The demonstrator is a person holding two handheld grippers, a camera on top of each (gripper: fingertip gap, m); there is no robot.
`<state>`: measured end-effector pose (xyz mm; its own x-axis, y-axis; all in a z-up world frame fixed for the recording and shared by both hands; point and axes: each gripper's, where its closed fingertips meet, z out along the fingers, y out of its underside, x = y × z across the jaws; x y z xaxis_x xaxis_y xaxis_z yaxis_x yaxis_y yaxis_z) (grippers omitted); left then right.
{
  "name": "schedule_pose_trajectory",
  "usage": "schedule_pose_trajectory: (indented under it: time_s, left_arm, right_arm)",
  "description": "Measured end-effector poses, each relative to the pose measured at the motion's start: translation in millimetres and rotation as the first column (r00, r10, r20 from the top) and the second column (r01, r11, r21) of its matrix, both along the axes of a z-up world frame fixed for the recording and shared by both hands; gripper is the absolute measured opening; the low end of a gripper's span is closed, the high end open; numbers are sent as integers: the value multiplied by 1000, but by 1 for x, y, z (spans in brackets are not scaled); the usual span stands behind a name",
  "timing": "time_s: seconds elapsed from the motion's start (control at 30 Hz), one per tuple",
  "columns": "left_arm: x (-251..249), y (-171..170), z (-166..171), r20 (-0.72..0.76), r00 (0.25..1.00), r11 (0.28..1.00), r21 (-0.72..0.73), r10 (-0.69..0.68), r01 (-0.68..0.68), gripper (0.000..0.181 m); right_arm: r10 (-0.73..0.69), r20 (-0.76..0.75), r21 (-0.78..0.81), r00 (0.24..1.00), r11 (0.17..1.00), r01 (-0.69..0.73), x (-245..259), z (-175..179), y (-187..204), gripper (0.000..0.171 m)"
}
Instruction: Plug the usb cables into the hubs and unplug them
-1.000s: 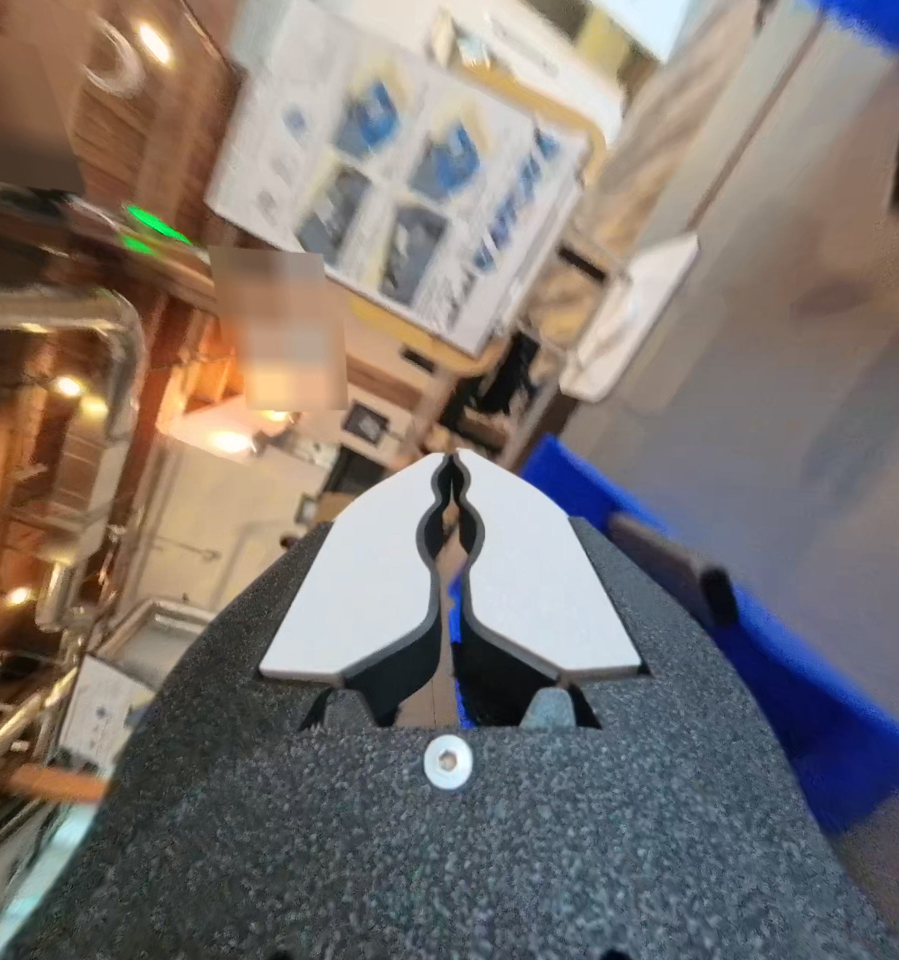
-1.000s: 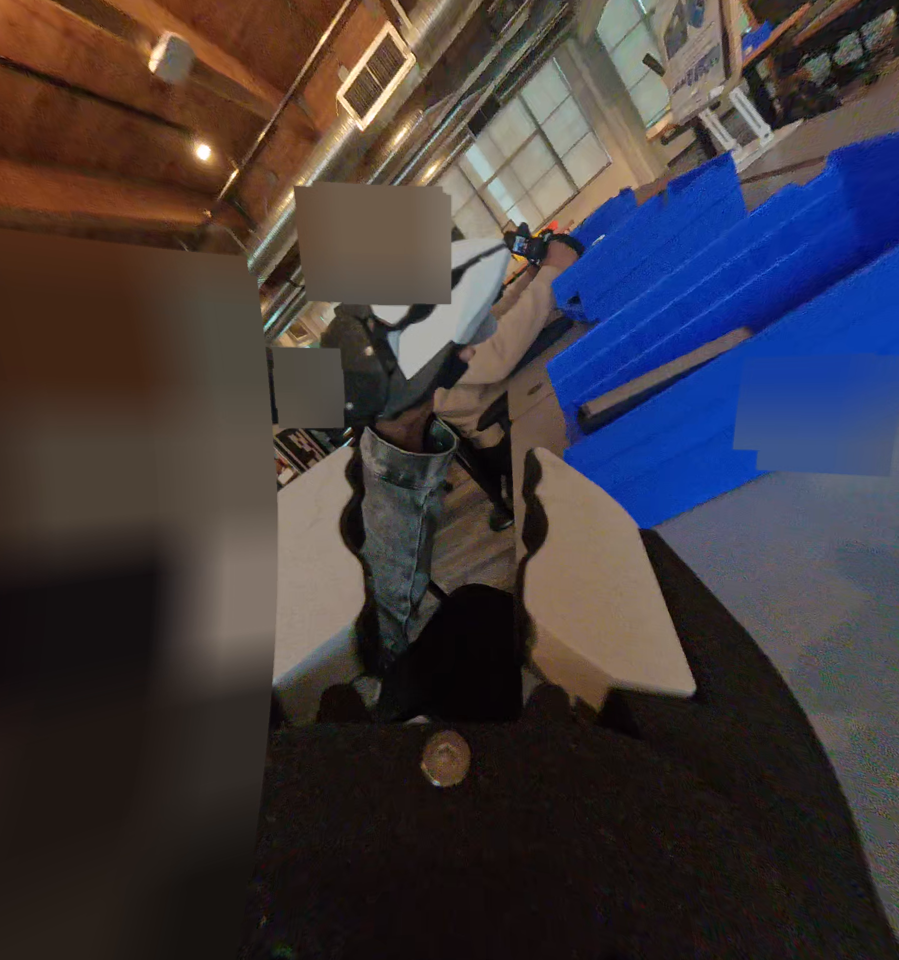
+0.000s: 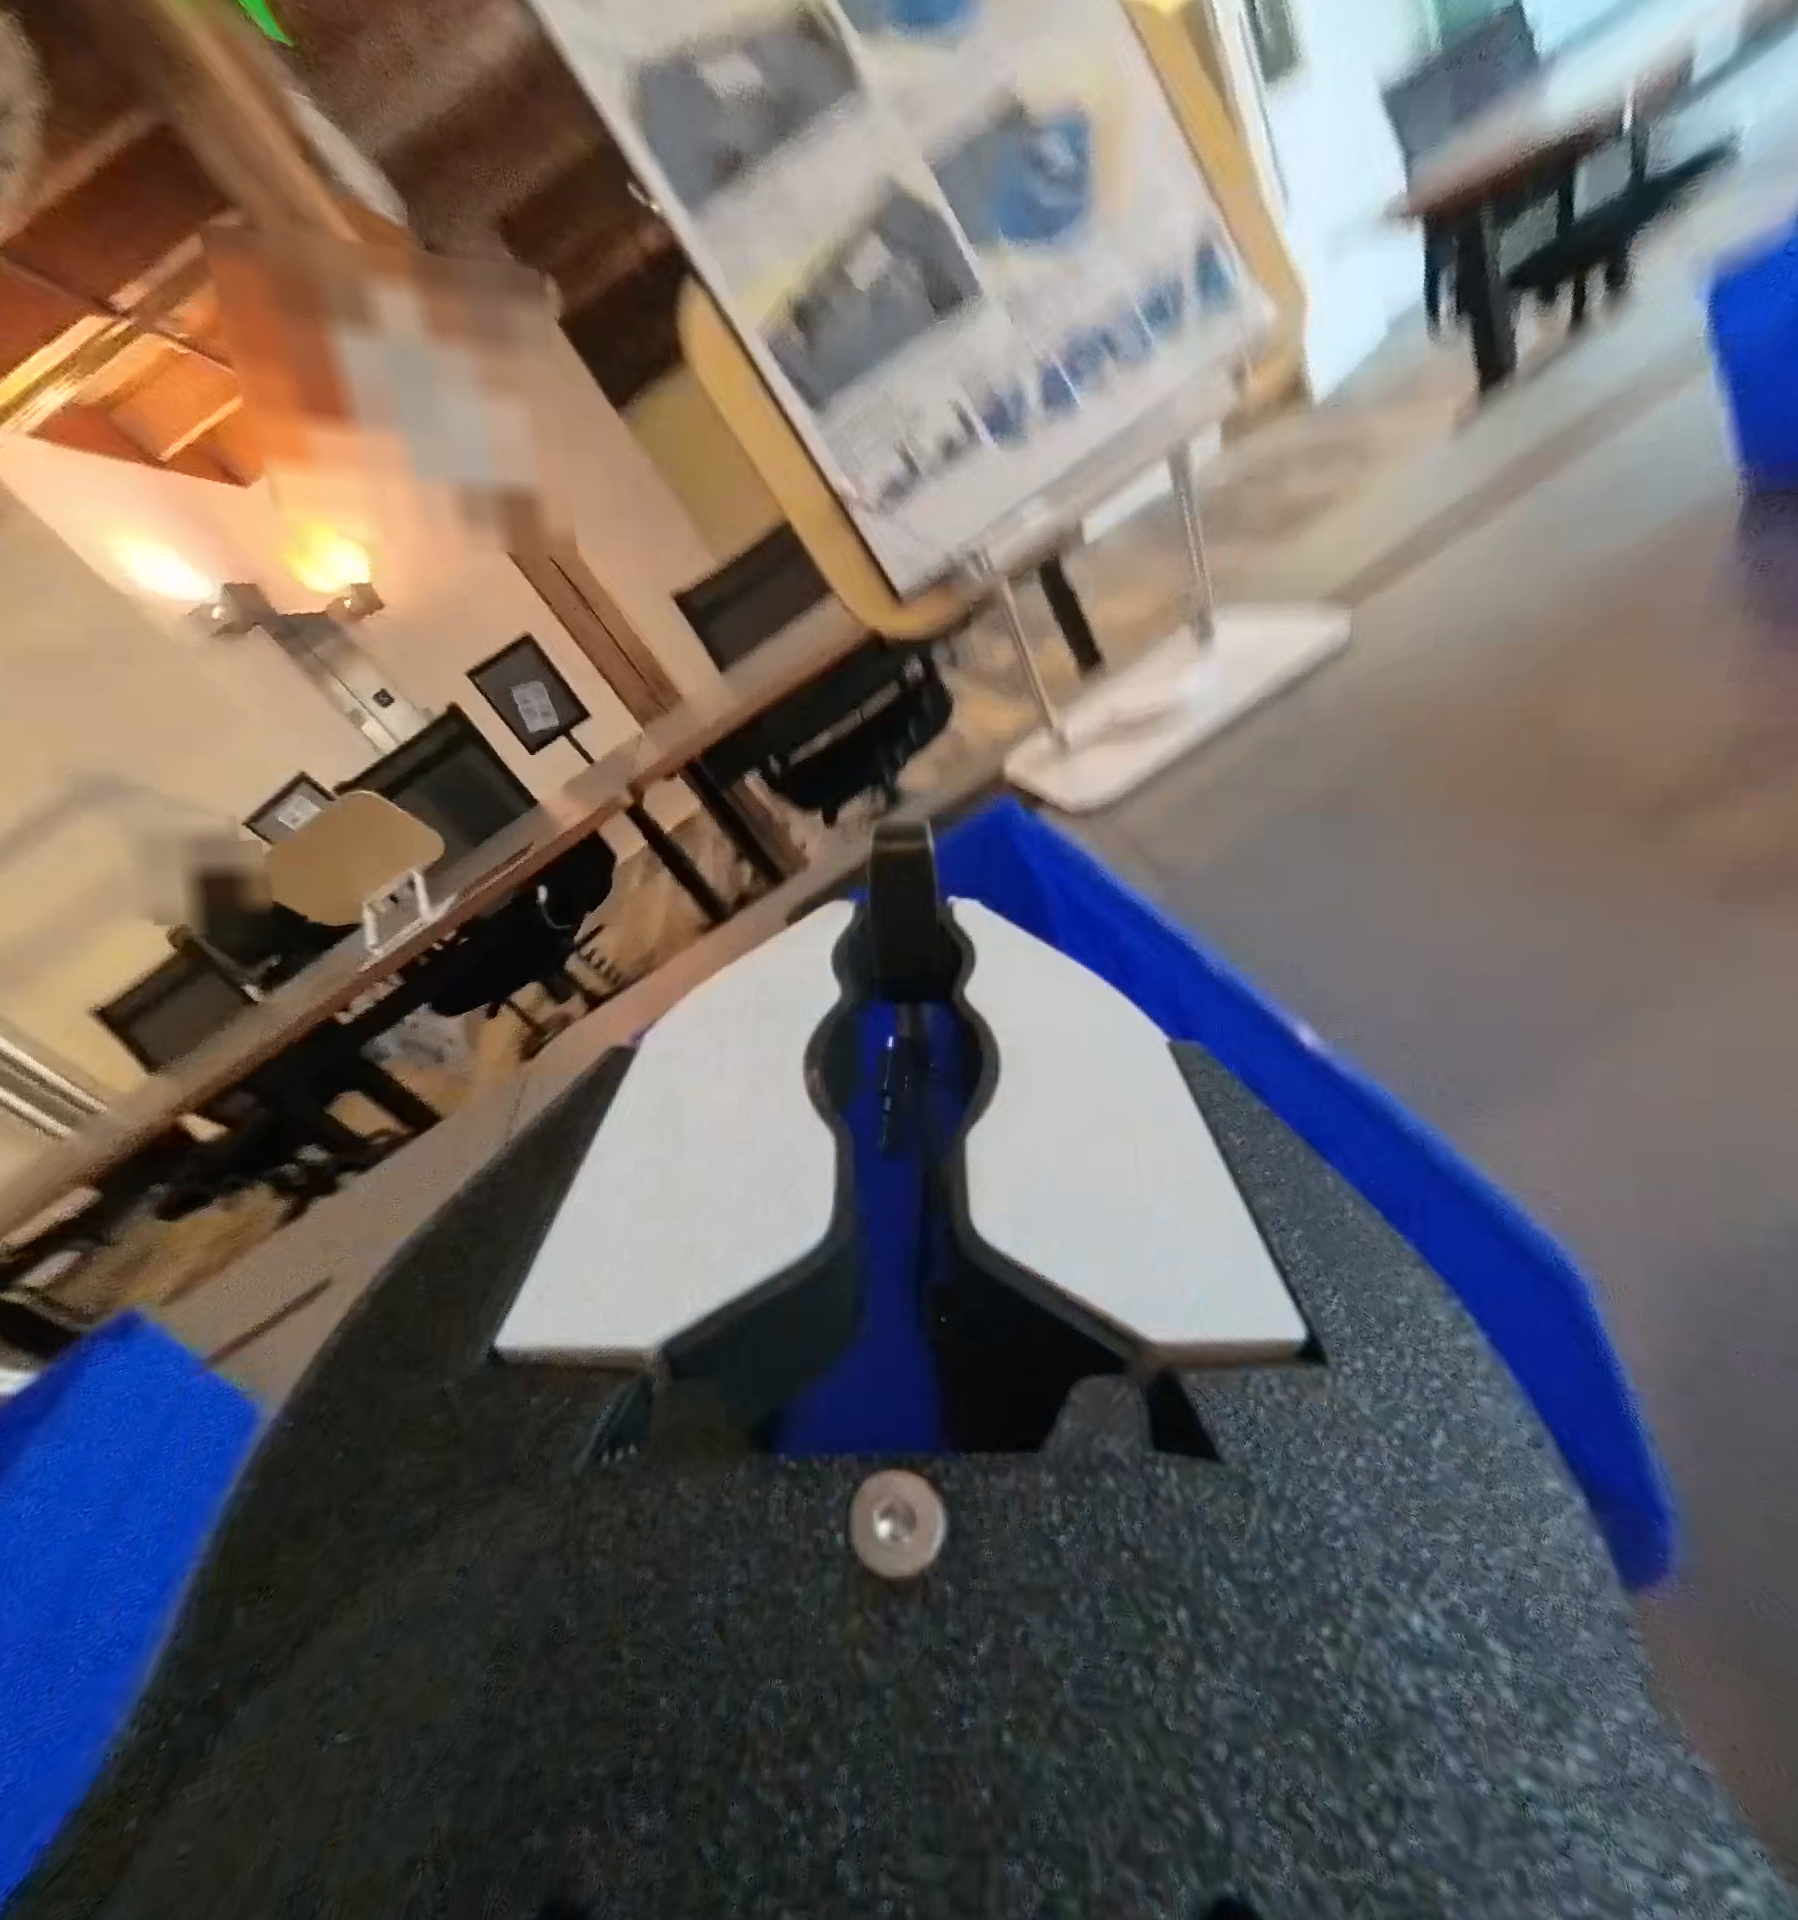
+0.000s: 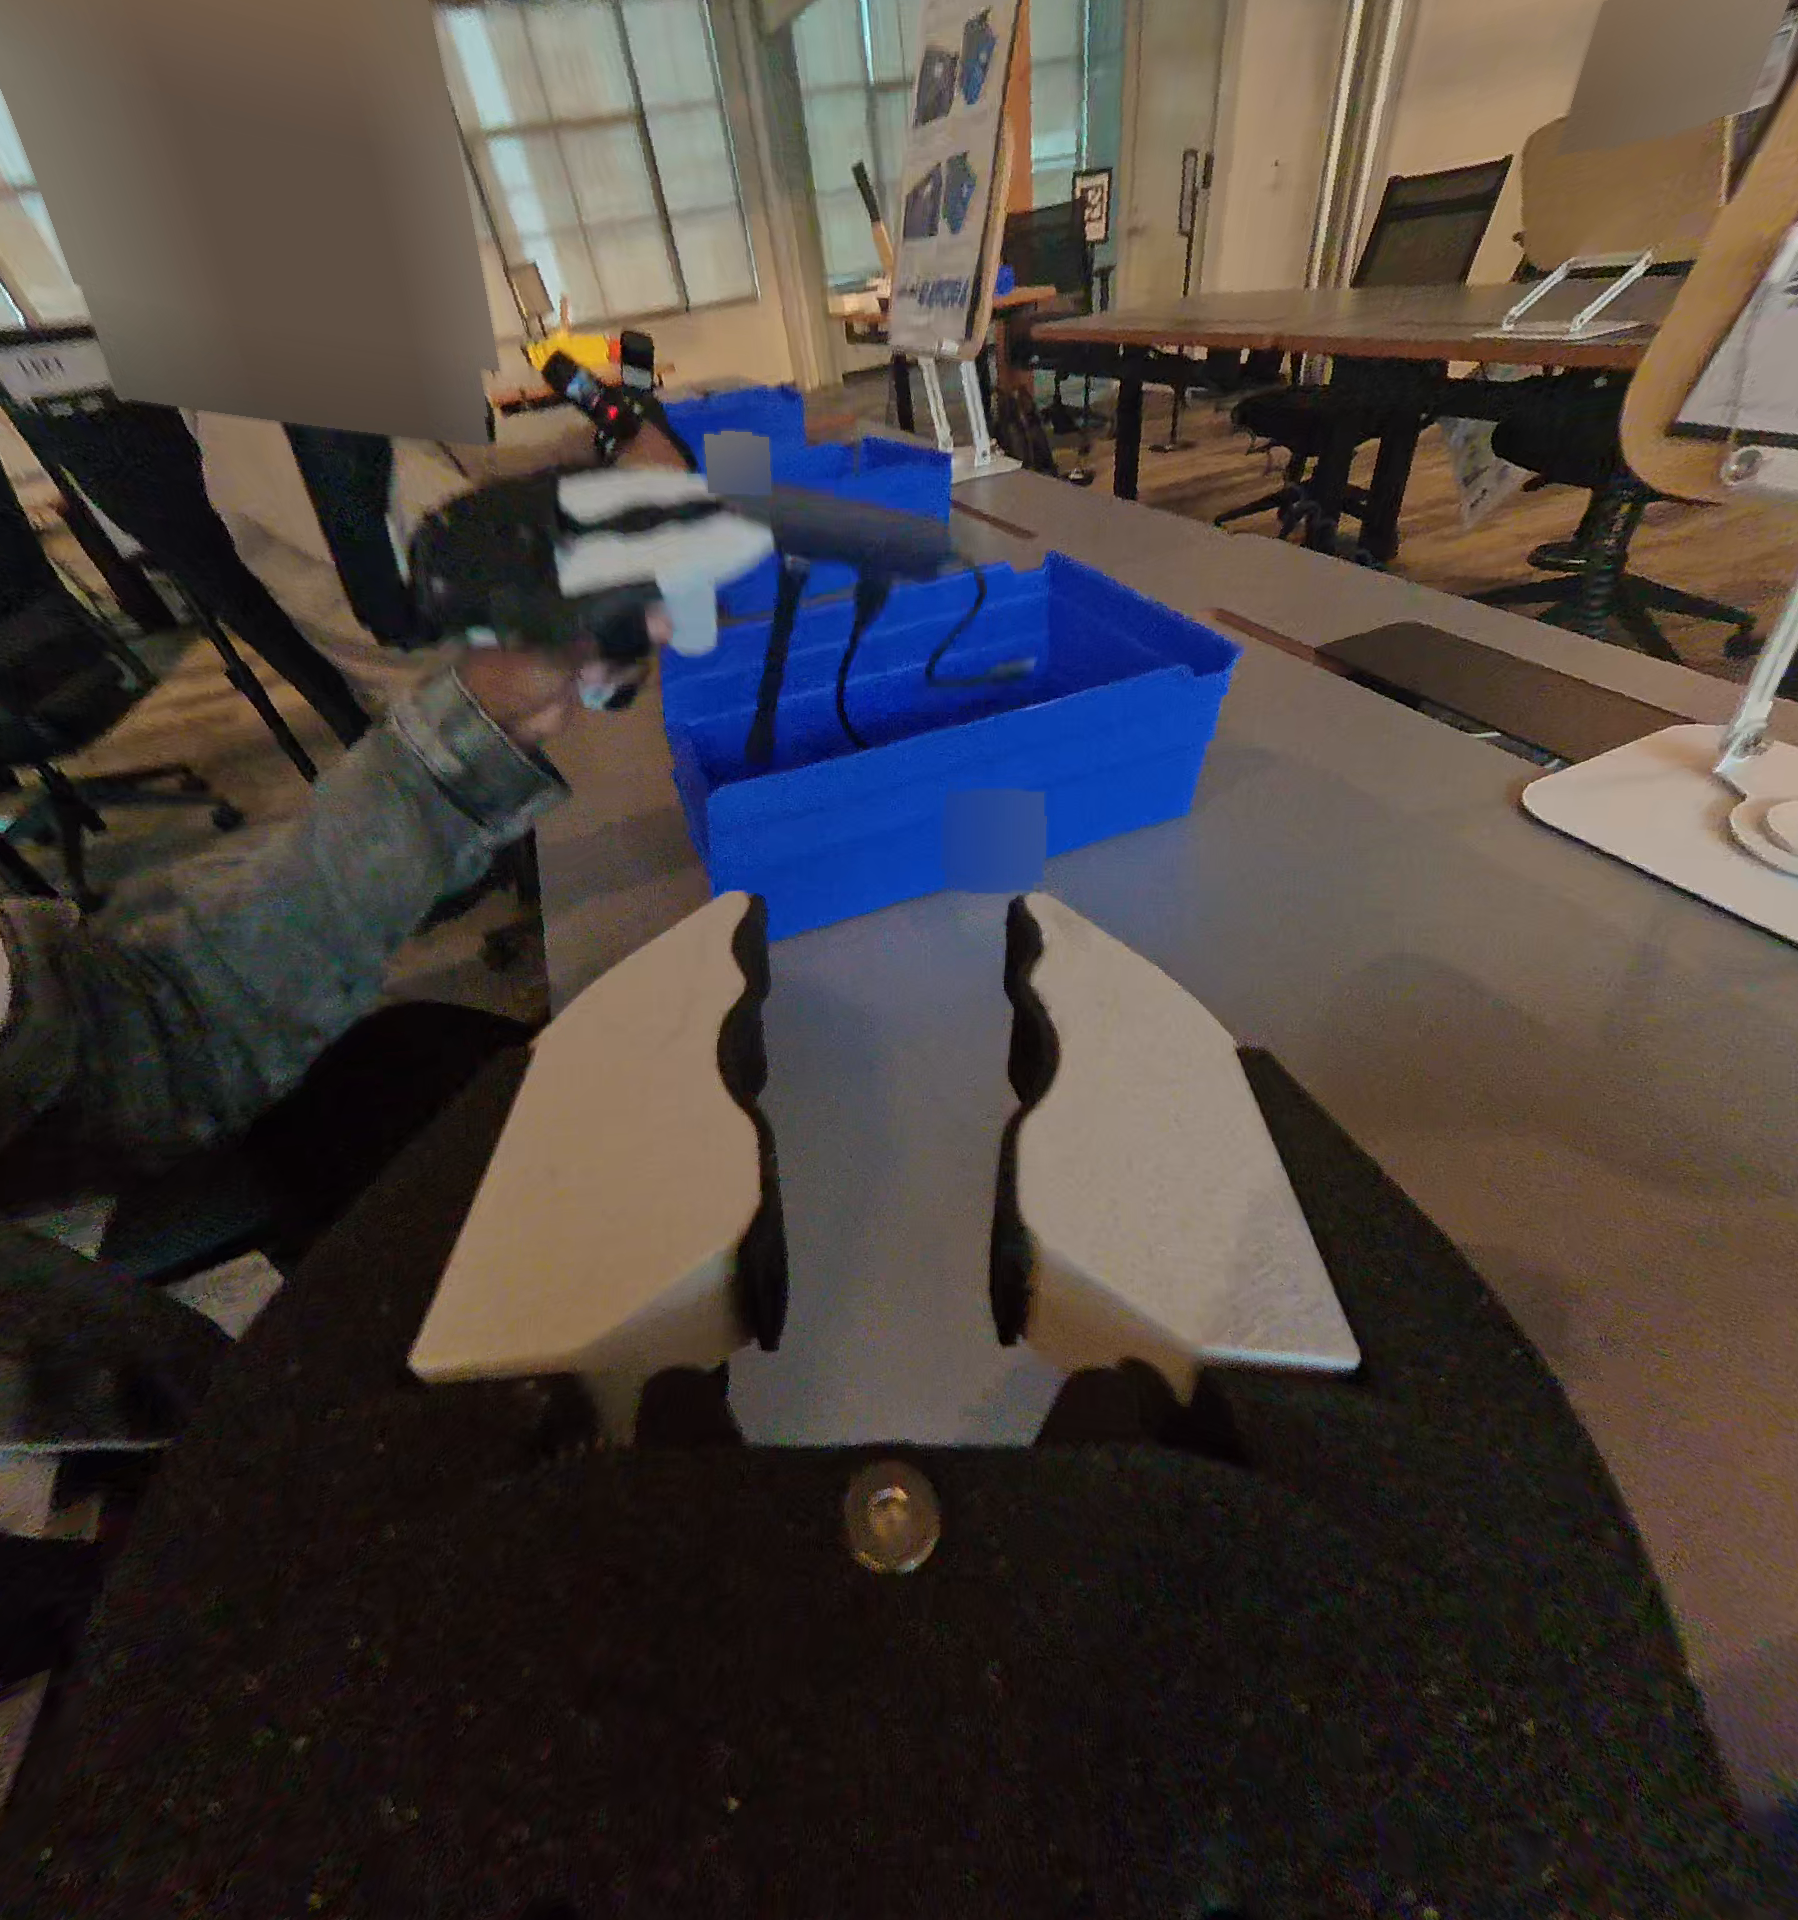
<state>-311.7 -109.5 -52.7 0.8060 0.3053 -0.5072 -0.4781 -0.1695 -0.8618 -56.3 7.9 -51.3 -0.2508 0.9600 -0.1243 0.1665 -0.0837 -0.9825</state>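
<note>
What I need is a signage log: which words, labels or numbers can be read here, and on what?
Nothing can be quoted.
Poster board, left wrist view: print is motion-blurred, unreadable.
Framed black sign: too small.
Standing poster, right wrist view: print too small.
White sign at the left edge: blurred.
Blue bin: label spot is masked.
Hub: no writing visible.

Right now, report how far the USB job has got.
Done, it seems: cables hang from the hub into the bin, apparently plugged in. In hand: the left gripper is shut on the hub, holding it above the bin. The right gripper is open and empty over the table. Left: probably the unplugging; none looks pulled yet.
</note>
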Motion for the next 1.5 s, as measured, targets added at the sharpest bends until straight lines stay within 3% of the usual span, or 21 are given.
schedule_pose_trajectory:
  time_s: [0.17,0.33,0.57,0.73,0.8,0.9,0.97,1.07,1.1,1.17,1.27,1.37,1.5]
  left_arm:
    - [29,-23,74,130,964,939,287,-233,189,12]
    - [97,-20,111,149,820,801,369,-552,472,12]
    - [188,7,108,224,527,572,336,-820,748,11]
    - [233,23,100,269,366,439,300,-891,847,12]
    - [243,31,94,299,333,417,284,-894,864,12]
    - [253,42,84,337,281,381,283,-899,880,12]
    - [254,45,81,371,239,360,302,-897,883,12]
    - [247,55,70,341,304,398,253,-890,882,19]
    - [244,56,67,293,338,405,210,-894,890,29]
    - [237,55,63,147,434,451,116,-889,885,45]
    - [225,55,53,-114,538,549,-112,-835,828,46]
    - [222,58,28,-202,535,568,-389,-820,725,46]
    - [220,68,2,-280,511,567,-584,-812,581,47]
  right_arm:
    - [71,-12,152,997,986,-69,-7,-7,-22,47]
    - [88,-134,279,987,959,-47,-4,12,-34,50]
    - [77,-372,252,925,967,21,21,59,-29,46]
    - [120,-385,209,915,977,-40,29,64,-31,46]
    - [148,-367,189,918,979,-83,29,60,-33,45]
    - [177,-356,143,918,981,-134,31,56,-33,16]
    - [220,-305,70,927,976,-208,35,50,-31,13]
    - [248,-257,-101,934,954,-281,35,45,-28,11]
    - [259,-242,-170,935,937,-304,34,43,-26,11]
    - [293,-208,-284,933,895,-344,33,35,-22,11]
    - [353,-163,-422,921,819,-389,29,19,-17,10]
    - [390,-142,-510,910,759,-405,22,5,-15,11]
    - [421,-108,-543,900,734,-409,17,-6,-18,10]
